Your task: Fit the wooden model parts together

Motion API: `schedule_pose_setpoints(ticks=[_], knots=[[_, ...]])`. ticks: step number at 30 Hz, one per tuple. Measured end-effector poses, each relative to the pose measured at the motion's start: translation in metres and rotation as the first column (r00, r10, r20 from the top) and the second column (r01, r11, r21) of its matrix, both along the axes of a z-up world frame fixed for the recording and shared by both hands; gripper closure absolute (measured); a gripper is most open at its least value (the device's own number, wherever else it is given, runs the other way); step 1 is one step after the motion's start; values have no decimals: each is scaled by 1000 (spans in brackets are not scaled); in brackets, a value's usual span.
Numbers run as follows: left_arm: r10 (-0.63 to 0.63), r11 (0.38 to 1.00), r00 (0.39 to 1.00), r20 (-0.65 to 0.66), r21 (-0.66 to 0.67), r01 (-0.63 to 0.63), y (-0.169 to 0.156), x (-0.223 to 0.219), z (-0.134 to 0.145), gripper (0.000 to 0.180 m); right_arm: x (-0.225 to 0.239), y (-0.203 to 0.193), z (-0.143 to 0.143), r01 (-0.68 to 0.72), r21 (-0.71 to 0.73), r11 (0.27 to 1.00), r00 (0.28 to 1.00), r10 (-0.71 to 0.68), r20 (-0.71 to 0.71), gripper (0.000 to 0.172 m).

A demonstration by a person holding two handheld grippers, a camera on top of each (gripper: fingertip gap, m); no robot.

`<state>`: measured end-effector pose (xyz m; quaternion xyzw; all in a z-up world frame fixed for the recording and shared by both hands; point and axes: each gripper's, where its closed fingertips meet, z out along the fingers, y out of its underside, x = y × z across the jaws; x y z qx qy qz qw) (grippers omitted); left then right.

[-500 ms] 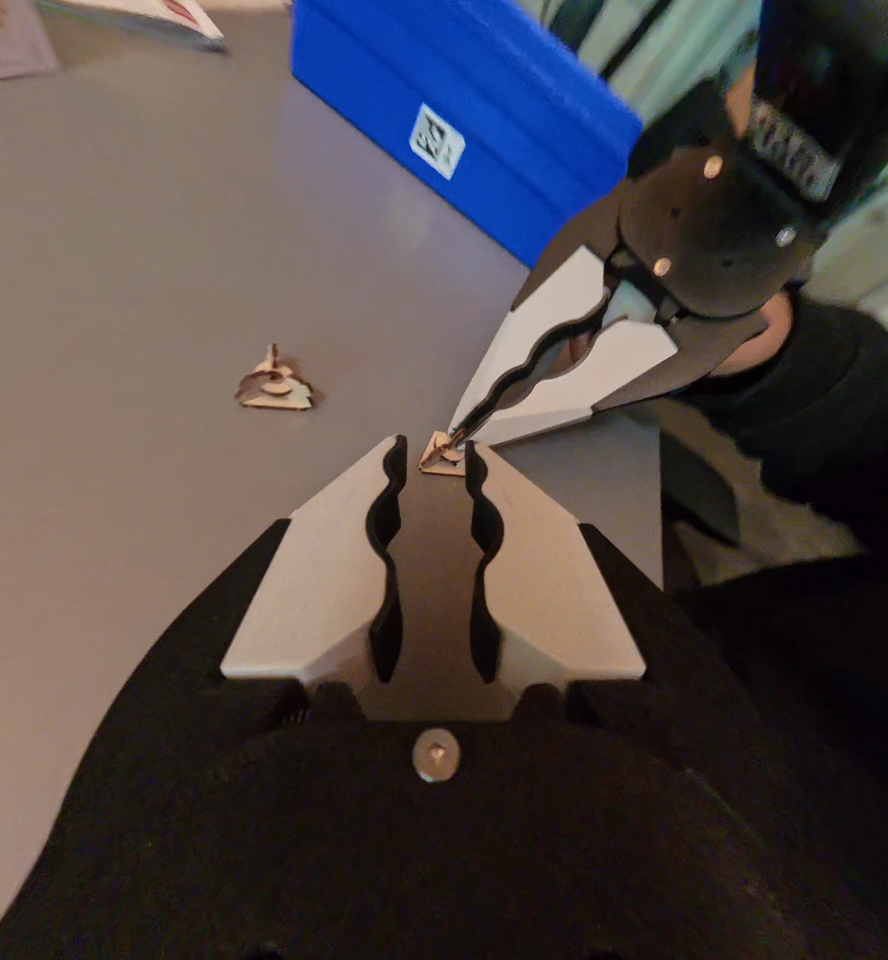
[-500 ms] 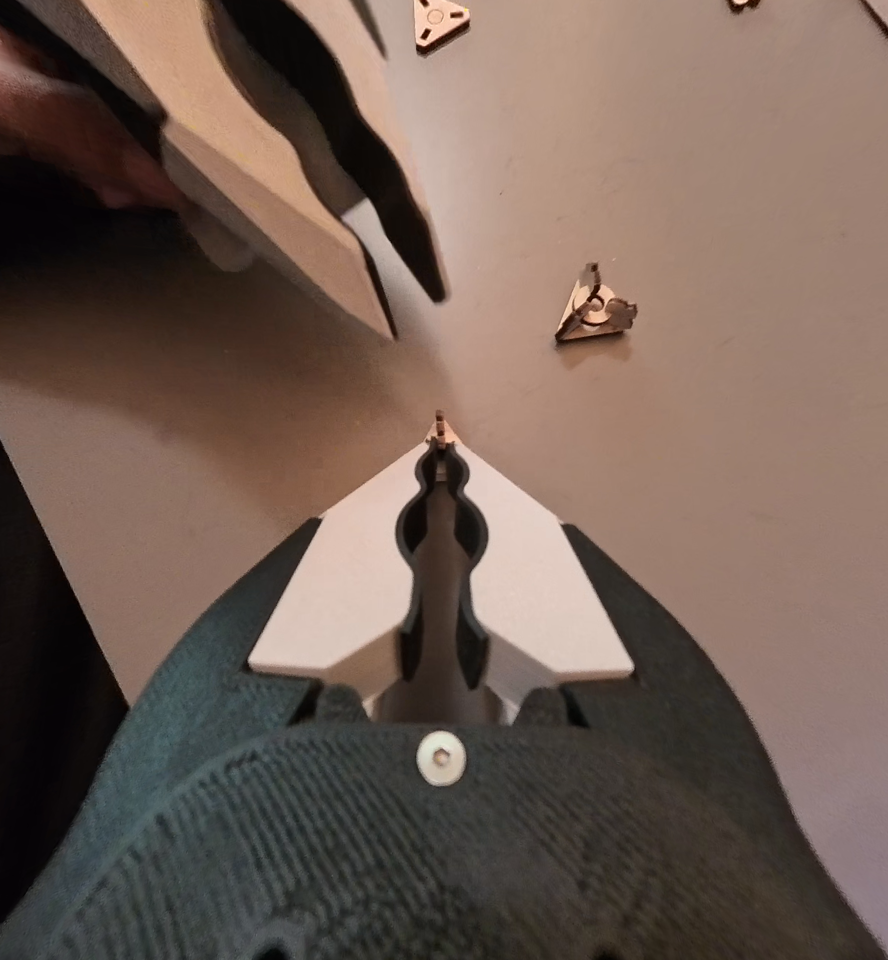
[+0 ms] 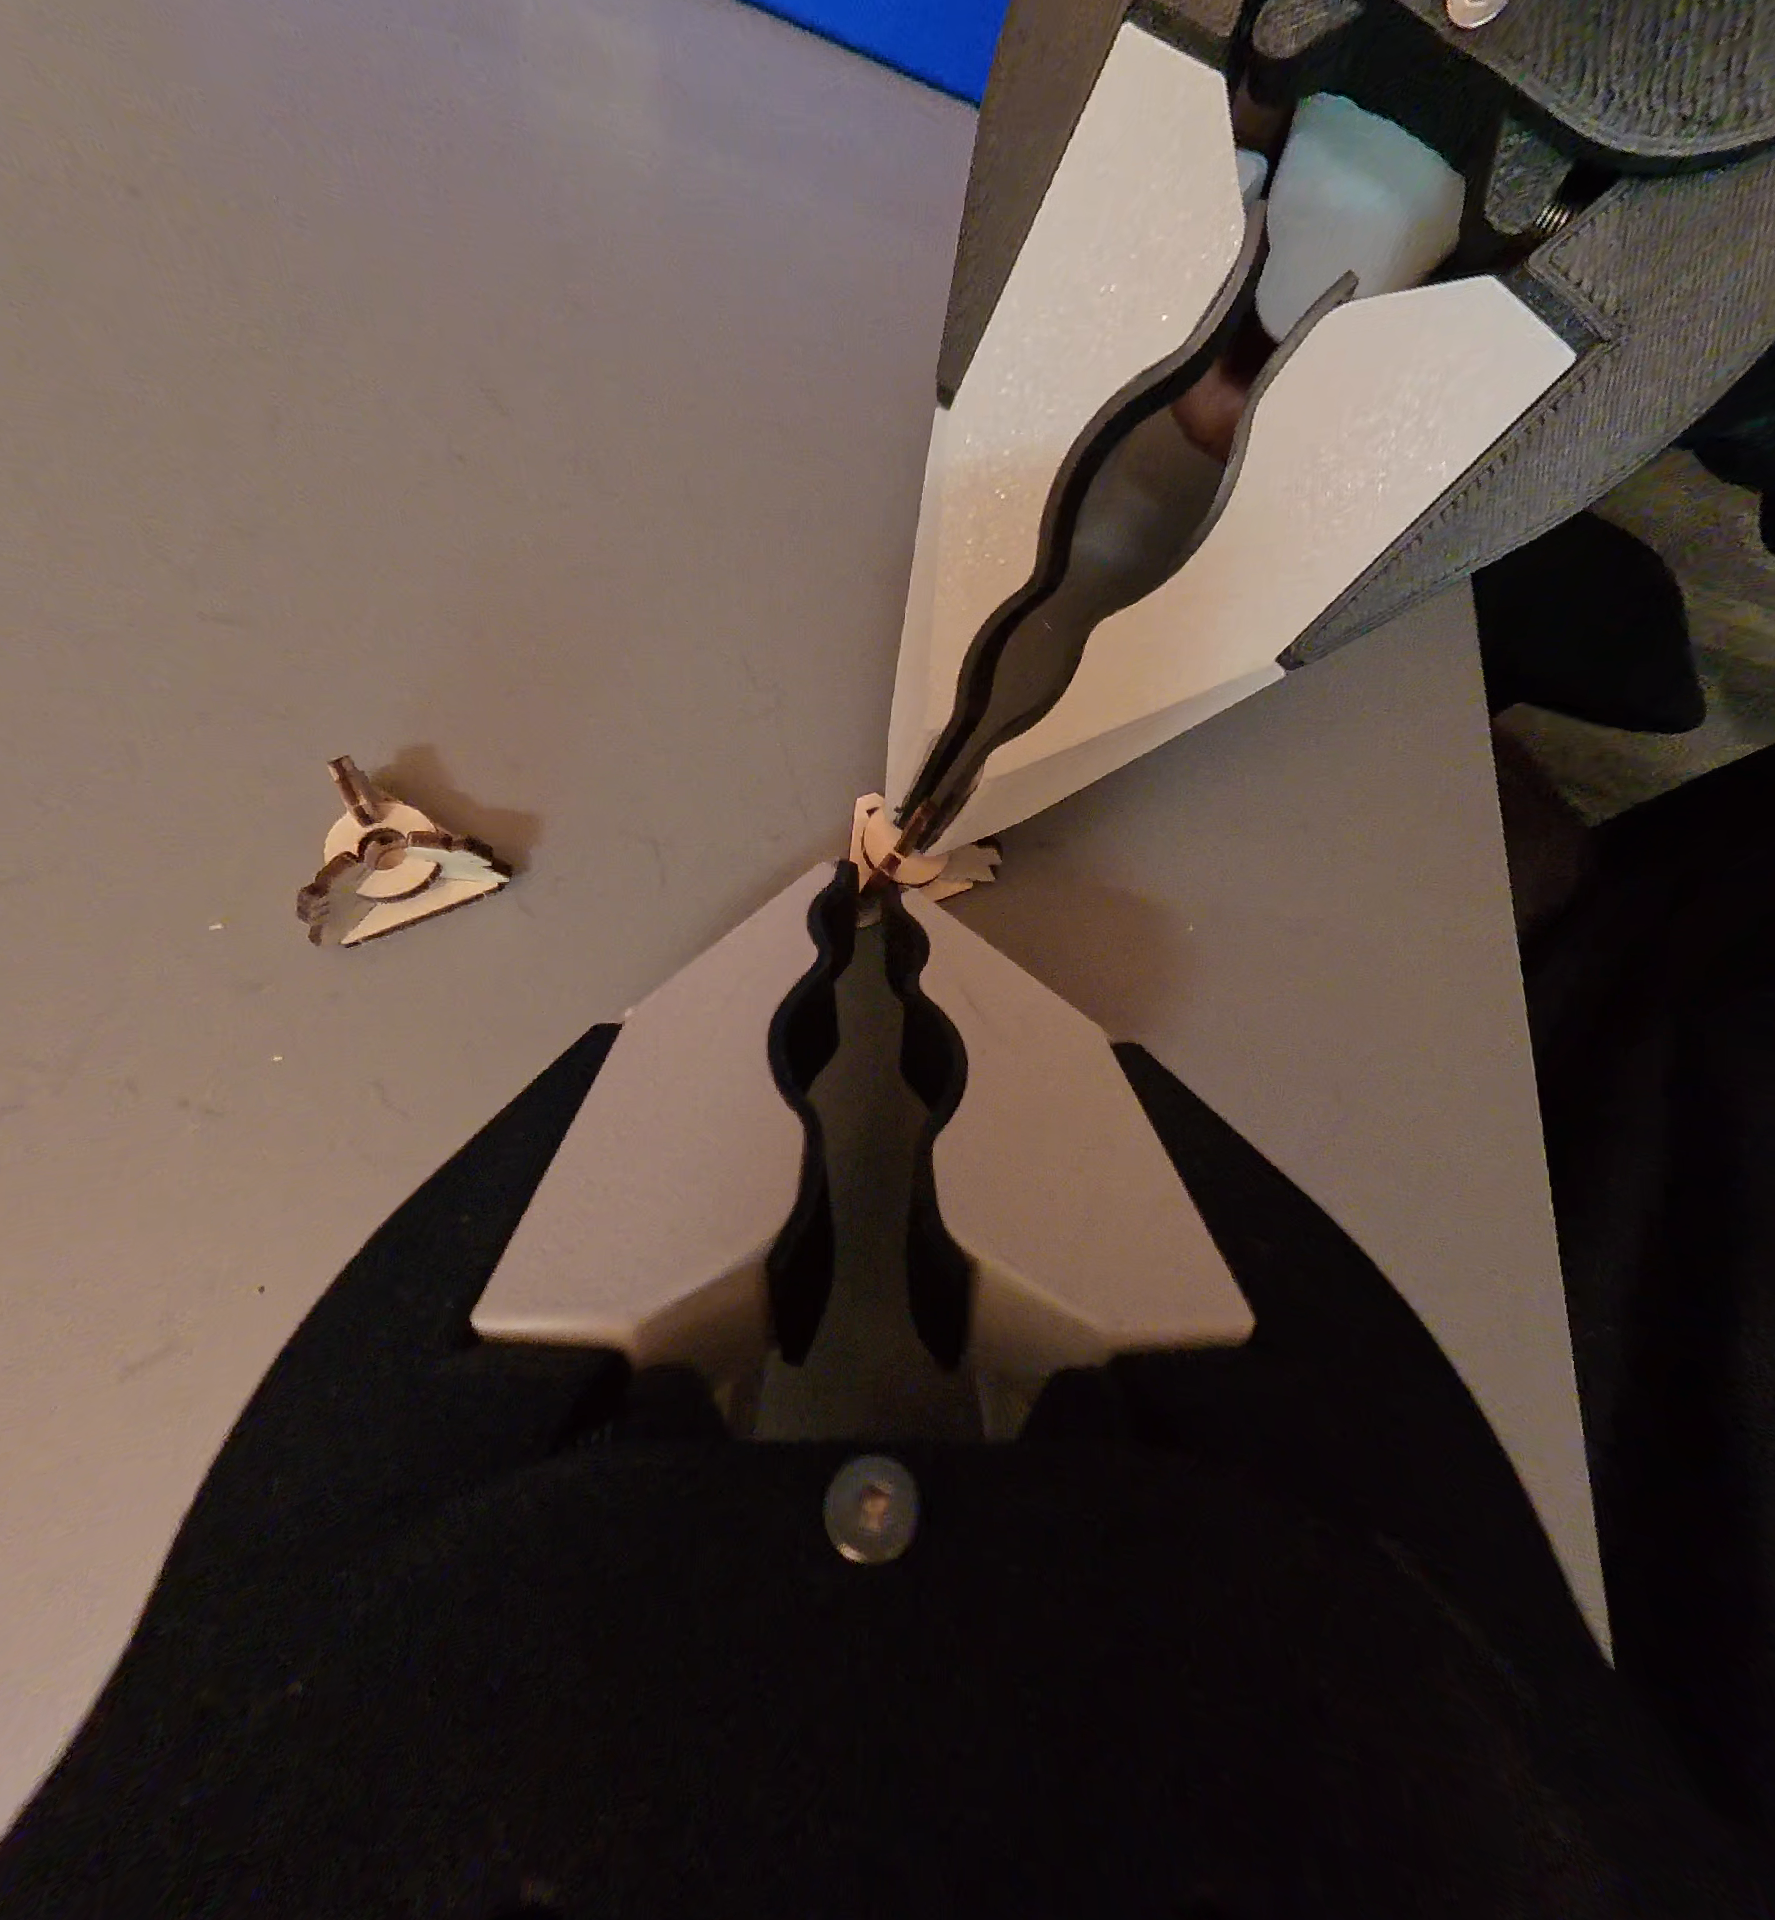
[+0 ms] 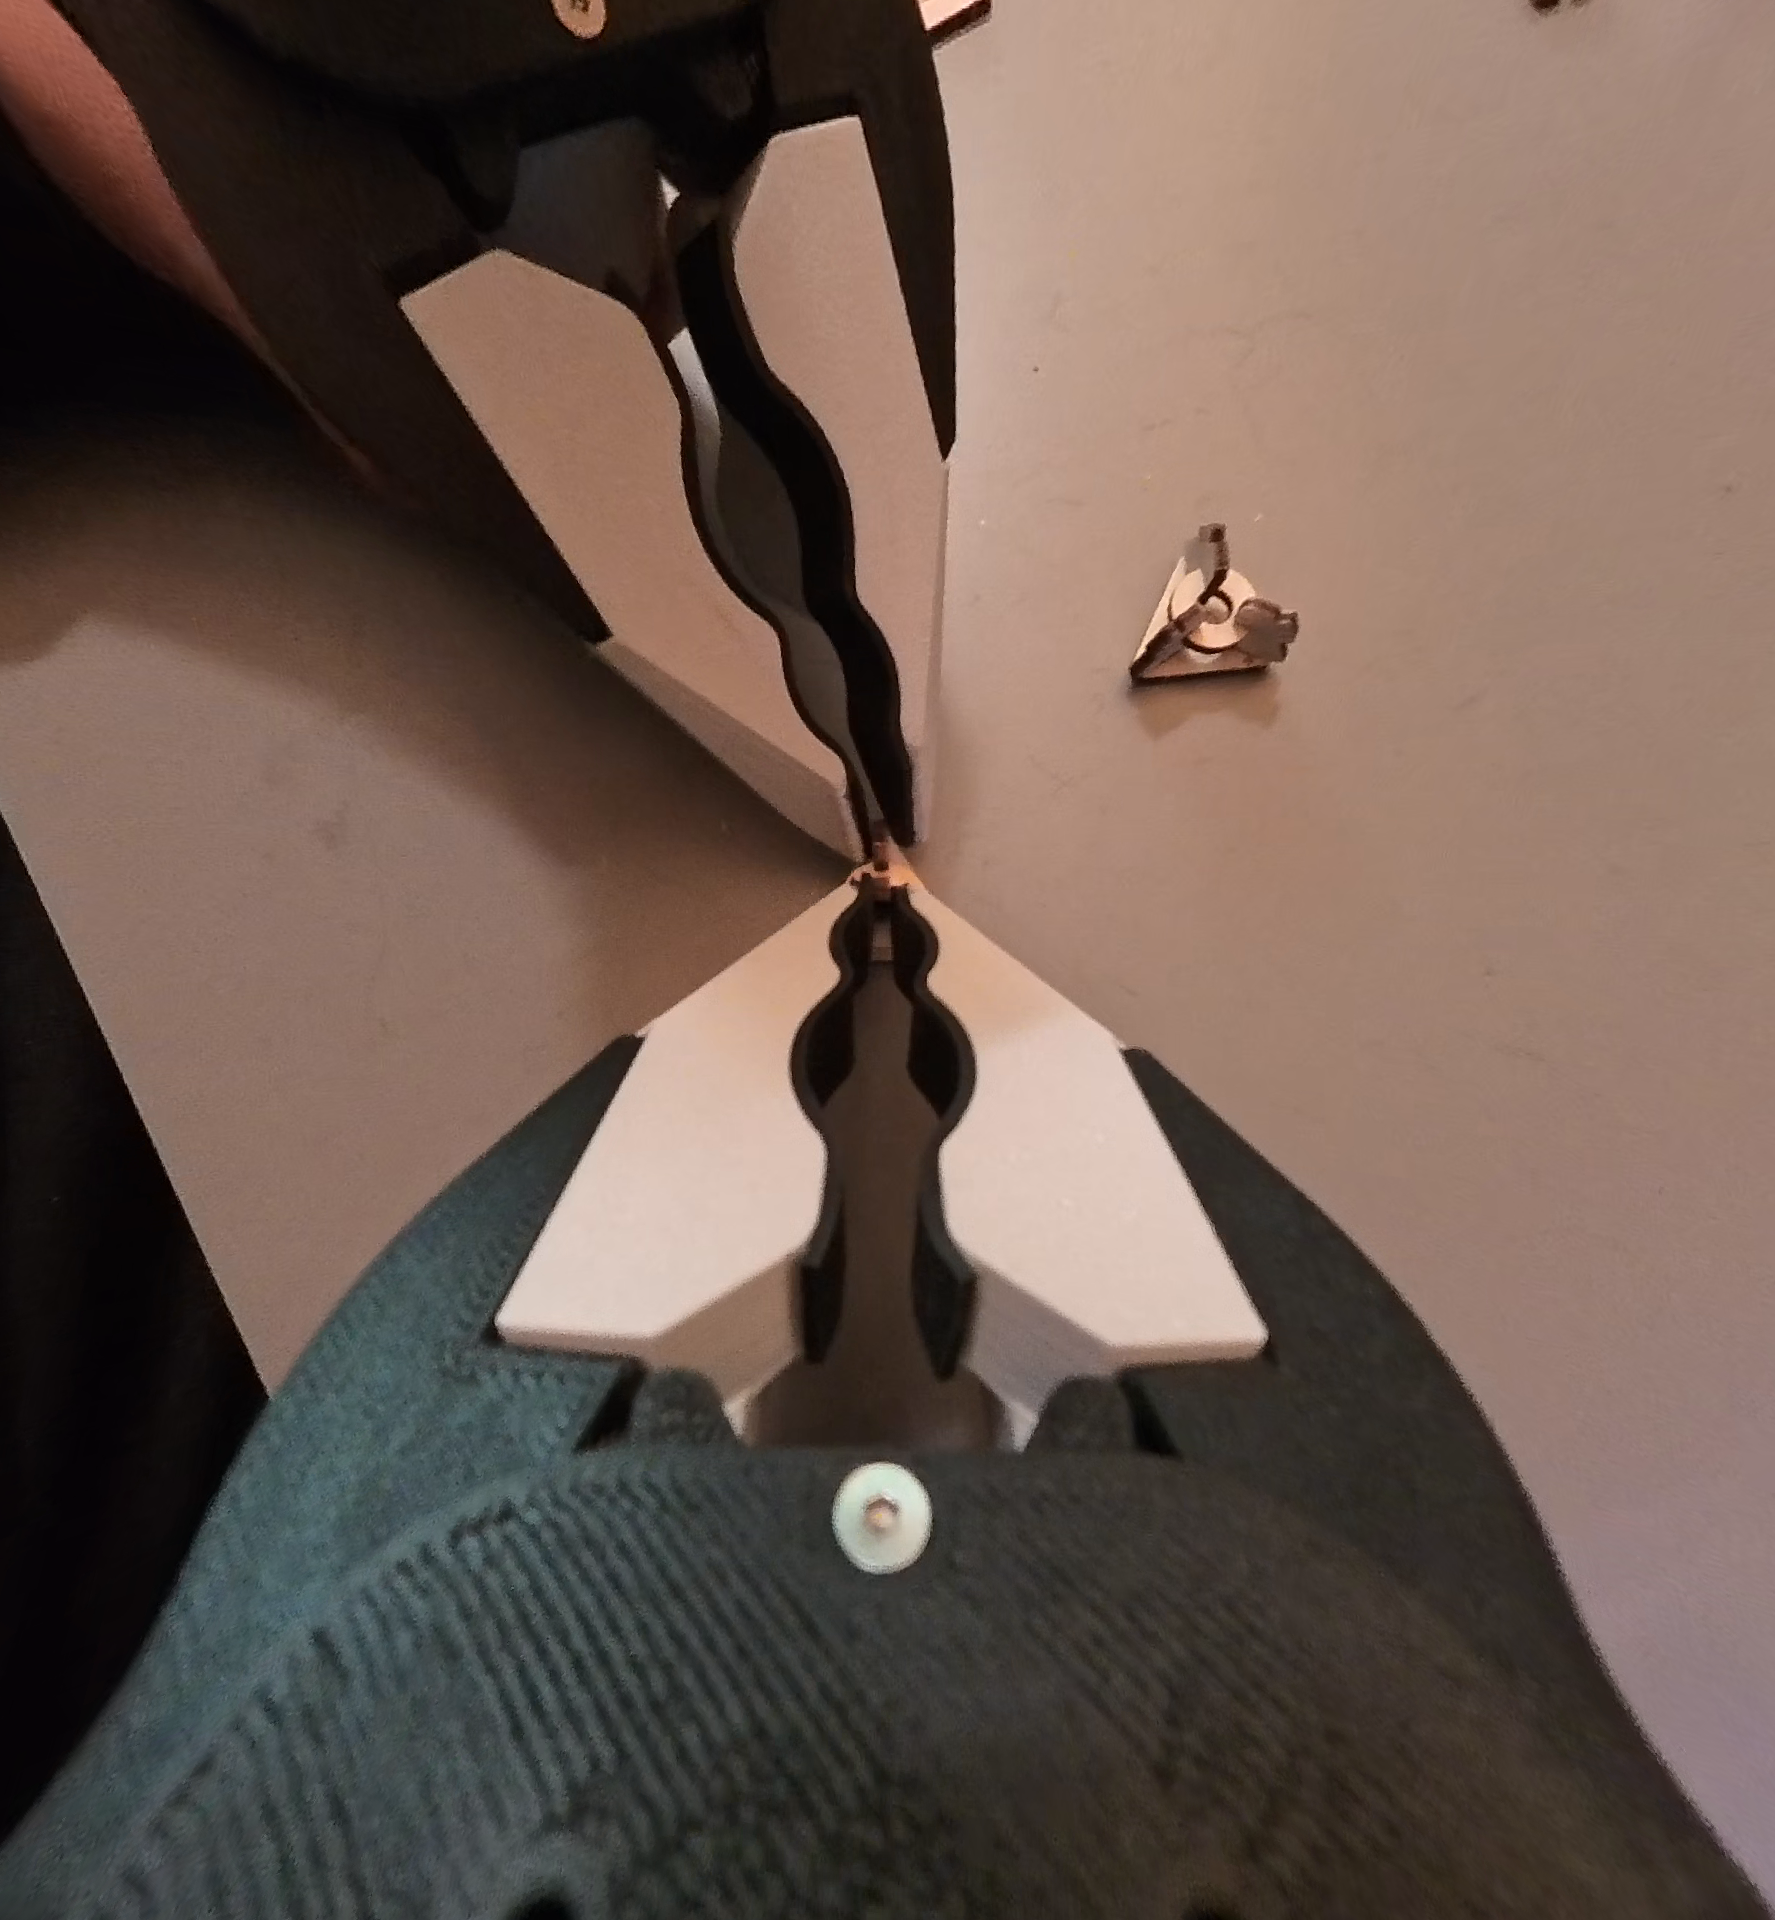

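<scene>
A small triangular wooden assembly [image 3: 923,870] with a round disc and upright tabs lies on the grey table [image 3: 447,416] near its right edge. My left gripper [image 3: 867,883] is shut on a thin upright tab of it from the near side. My right gripper [image 3: 914,816] reaches down from the upper right and is shut on the same assembly's tab, tip to tip with the left. In the right wrist view my right gripper [image 4: 881,902] pinches the assembly [image 4: 894,877], and the left gripper [image 4: 878,821] meets it from above.
A second, similar wooden assembly [image 3: 395,862] lies to the left on the table; it also shows in the right wrist view [image 4: 1210,623]. A blue bin [image 3: 862,31] stands at the far edge. The table's edge [image 3: 1527,1039] runs close on the right. Less than 4 cm separates the two grippers' tips.
My left gripper moved forward to the wooden assembly and its jaws went from open to shut on the tab. The right gripper kept its grip on the assembly.
</scene>
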<state>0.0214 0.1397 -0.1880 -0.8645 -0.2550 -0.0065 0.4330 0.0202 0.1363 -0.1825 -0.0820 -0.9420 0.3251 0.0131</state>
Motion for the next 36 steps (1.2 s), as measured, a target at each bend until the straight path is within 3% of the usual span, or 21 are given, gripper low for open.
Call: schedule_pose_setpoints(ticks=[7,13,31,36], knots=[[-8,999,998,-56,-45,5,1,2,-1,180,-3,2,0,32,-20,999,999,-32,-38,168],[4,998,998,-59,-64,-8,4,2,-1,180,0,18,16,136,-139,981,987,-146,-61,165],[7,996,999,-35,-84,-10,6,0,-1,180,0,19,-1,155,-132,979,973,-174,-149,169],[8,997,1000,-17,-70,-9,6,1,-1,180,0,18,-2,181,-161,970,974,-199,-105,169]])
